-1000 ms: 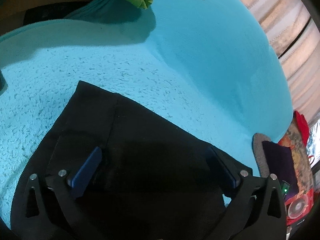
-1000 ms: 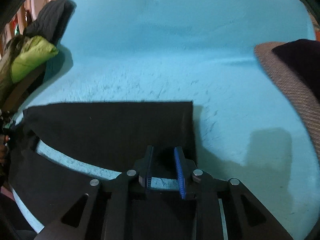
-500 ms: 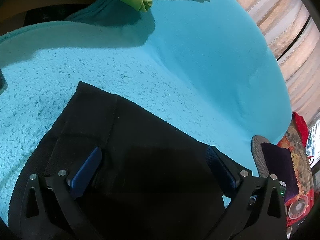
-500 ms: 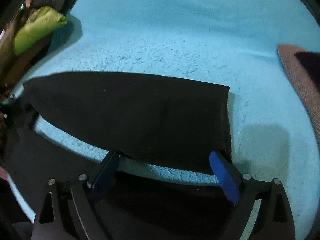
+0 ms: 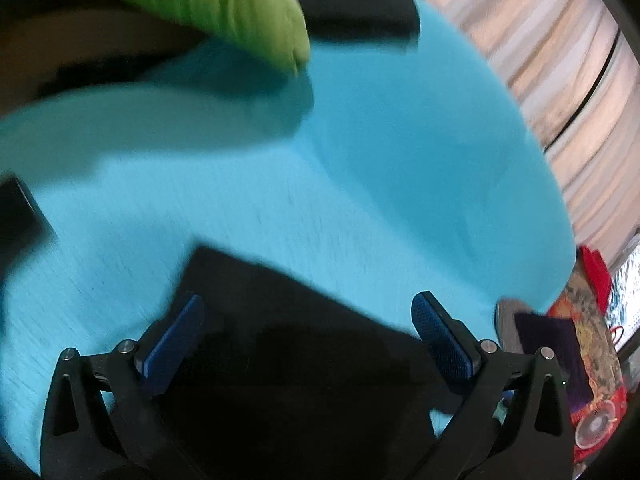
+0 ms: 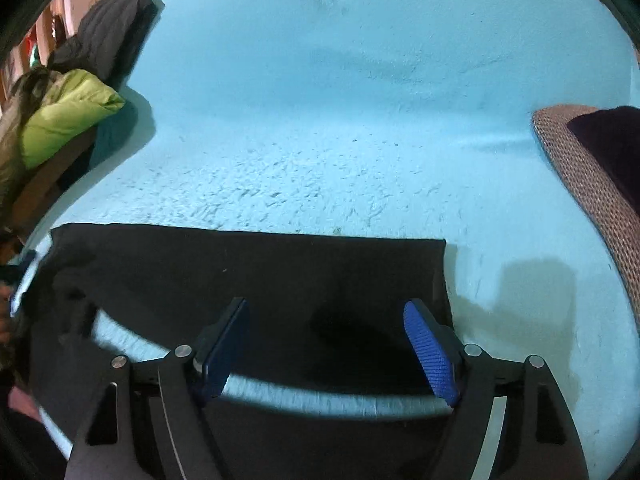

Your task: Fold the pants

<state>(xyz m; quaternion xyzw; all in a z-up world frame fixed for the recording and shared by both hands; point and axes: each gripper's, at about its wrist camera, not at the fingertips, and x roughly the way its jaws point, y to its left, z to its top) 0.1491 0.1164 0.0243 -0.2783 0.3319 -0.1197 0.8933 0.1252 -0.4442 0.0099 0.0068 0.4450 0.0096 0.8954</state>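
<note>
Black pants [image 6: 248, 276] lie flat on a turquoise fleece blanket [image 6: 360, 140]. In the right wrist view one leg runs left to right, its hem end at the right, with a strip of blanket showing between it and more black cloth below. My right gripper [image 6: 328, 344] is open and empty, just above that leg near the hem. In the left wrist view the pants [image 5: 296, 352] fill the lower middle. My left gripper [image 5: 308, 340] is open and empty above them. This view is blurred by motion.
A lime green jacket [image 6: 64, 120] and dark clothes [image 6: 108, 32] lie at the blanket's far left. A woven brown cushion [image 6: 592, 184] sits at the right edge. In the left wrist view, a curtain [image 5: 560, 80] and red items [image 5: 596, 280] stand beyond the blanket.
My right gripper went from nearly shut to wide open and let the pant leg go, then drew back. My left gripper stays open and has moved away, so less of the pants shows.
</note>
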